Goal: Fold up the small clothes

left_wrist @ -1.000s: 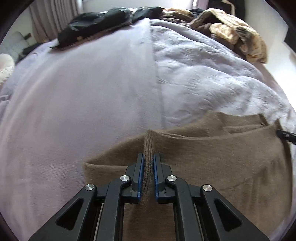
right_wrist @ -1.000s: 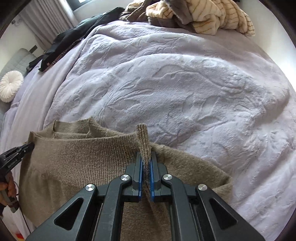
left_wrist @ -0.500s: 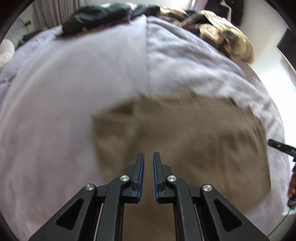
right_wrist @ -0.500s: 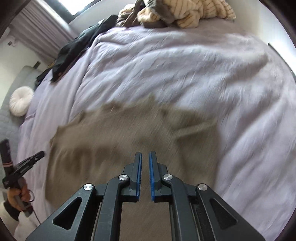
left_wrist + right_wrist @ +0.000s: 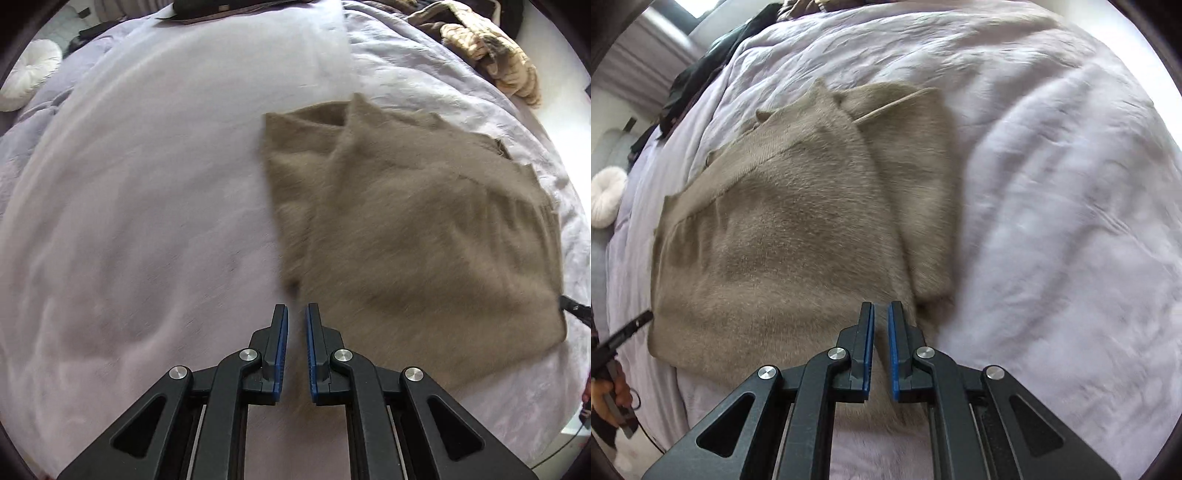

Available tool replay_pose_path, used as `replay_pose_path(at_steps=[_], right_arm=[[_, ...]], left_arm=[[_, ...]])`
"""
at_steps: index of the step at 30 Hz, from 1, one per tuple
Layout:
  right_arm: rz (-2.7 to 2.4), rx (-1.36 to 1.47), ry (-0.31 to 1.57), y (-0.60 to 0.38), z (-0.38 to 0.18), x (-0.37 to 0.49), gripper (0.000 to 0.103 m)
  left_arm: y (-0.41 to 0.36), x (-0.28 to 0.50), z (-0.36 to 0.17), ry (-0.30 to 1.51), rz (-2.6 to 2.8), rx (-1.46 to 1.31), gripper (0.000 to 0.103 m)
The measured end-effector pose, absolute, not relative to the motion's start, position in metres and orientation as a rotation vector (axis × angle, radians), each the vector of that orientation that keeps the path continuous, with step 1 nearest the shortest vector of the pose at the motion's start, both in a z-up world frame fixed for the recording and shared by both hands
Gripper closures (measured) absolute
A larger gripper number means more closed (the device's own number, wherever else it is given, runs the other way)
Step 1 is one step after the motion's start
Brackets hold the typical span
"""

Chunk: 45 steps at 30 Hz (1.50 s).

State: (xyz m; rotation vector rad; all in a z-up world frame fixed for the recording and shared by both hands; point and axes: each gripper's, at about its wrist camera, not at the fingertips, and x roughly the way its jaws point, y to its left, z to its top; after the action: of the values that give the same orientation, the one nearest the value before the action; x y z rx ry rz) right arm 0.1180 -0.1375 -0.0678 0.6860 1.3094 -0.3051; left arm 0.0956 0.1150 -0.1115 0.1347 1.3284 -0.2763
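Note:
A brown knit sweater [image 5: 413, 236] lies folded flat on the lilac bedcover, with a sleeve folded along its edge; it also shows in the right wrist view [image 5: 798, 229]. My left gripper [image 5: 296, 314] hangs above the sweater's near left corner, its jaws a narrow gap apart and empty. My right gripper [image 5: 881, 310] hangs above the sweater's near right edge, its jaws also slightly apart and empty. The tip of the right gripper [image 5: 574, 308] shows at the right edge of the left view. The left gripper [image 5: 624, 334] and the hand holding it show at the left edge of the right view.
The lilac bedcover [image 5: 147, 221] spreads all around. Dark clothes [image 5: 701, 81] lie at the far side. A tan striped pile of clothes [image 5: 495, 55] sits at the far right. A white round cushion [image 5: 31, 77] lies at the left.
Both grippers let go of the sweater's pinched edge and pulled back and up. The sweater now lies flat and further from both cameras.

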Motion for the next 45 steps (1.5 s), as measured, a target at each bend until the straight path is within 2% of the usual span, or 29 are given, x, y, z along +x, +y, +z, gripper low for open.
replay_pose_path(at_steps=[1,6,8,9,10,12,21,22,23,24,29,33,34,35,36,37,38,39,41,43,45], right_arm=[[-0.325,0.681,1.311,-0.137,-0.063,0.113,0.090],[-0.338,0.860,1.278,-0.141,-0.051,0.079,0.089],[-0.310,0.979,1.258,-0.139,-0.052,0.066,0.083],[-0.303,1.036,1.245,-0.137,-0.053,0.058,0.073],[-0.301,1.066,1.236,-0.135,-0.052,0.054,0.057],[-0.301,1.137,1.210,-0.128,-0.055,0.043,0.044],[-0.372,1.487,1.023,-0.131,-0.099,0.021,0.044],[-0.397,1.549,0.983,-0.135,-0.108,0.018,0.048],[-0.410,1.580,0.969,-0.137,-0.112,0.020,0.061],[-0.406,1.590,0.966,-0.138,-0.112,0.021,0.094],[-0.377,1.267,1.062,-0.140,-0.075,0.045,0.095],[-0.412,1.284,1.161,-0.137,-0.095,0.047,0.094],[-0.408,1.299,1.160,-0.136,-0.095,0.046,0.090],[-0.404,1.297,1.160,-0.131,-0.091,0.046,0.090],[-0.398,1.296,1.160,-0.129,-0.089,0.043,0.090],[-0.384,1.296,1.166,-0.124,-0.086,0.042,0.089],[-0.374,1.296,1.170,-0.120,-0.084,0.045,0.088],[-0.358,1.296,1.176,-0.114,-0.082,0.046,0.085],[-0.315,1.294,1.186,-0.102,-0.076,0.051,0.079],[-0.269,1.288,1.192,-0.091,-0.070,0.051,0.059],[-0.211,1.281,1.211,-0.072,-0.070,0.061,0.055]], left_arm=[[0.121,0.092,-0.109,1.338,-0.272,0.113,0.092],[0.139,0.076,-0.109,1.411,-0.248,0.033,0.092],[0.146,0.069,-0.109,1.432,-0.239,-0.022,0.092],[0.151,0.066,-0.109,1.441,-0.239,-0.070,0.092],[0.157,0.063,-0.109,1.450,-0.243,-0.128,0.092],[0.161,0.060,-0.112,1.464,-0.248,-0.212,0.092],[0.152,0.050,-0.114,1.473,-0.246,-0.192,0.092],[0.150,0.049,-0.113,1.471,-0.249,-0.185,0.092],[0.146,0.052,-0.114,1.471,-0.250,-0.181,0.092],[0.144,0.052,-0.113,1.470,-0.250,-0.172,0.092],[0.133,0.050,-0.107,1.432,-0.199,-0.026,0.092],[0.135,0.048,-0.111,1.447,-0.176,-0.015,0.092],[0.137,0.047,-0.111,1.446,-0.175,-0.025,0.092],[0.139,0.046,-0.111,1.442,-0.175,-0.035,0.092],[0.142,0.045,-0.111,1.442,-0.177,-0.044,0.088],[0.143,0.045,-0.111,1.445,-0.179,-0.050,0.071],[0.147,0.045,-0.112,1.449,-0.180,-0.058,0.011],[0.150,0.044,-0.110,1.438,-0.154,-0.059,0.002],[0.154,0.041,-0.105,1.405,-0.155,-0.064,0.001],[0.157,0.041,-0.103,1.399,-0.151,-0.083,0.001],[0.161,0.043,-0.105,1.407,-0.159,-0.116,0.001]])
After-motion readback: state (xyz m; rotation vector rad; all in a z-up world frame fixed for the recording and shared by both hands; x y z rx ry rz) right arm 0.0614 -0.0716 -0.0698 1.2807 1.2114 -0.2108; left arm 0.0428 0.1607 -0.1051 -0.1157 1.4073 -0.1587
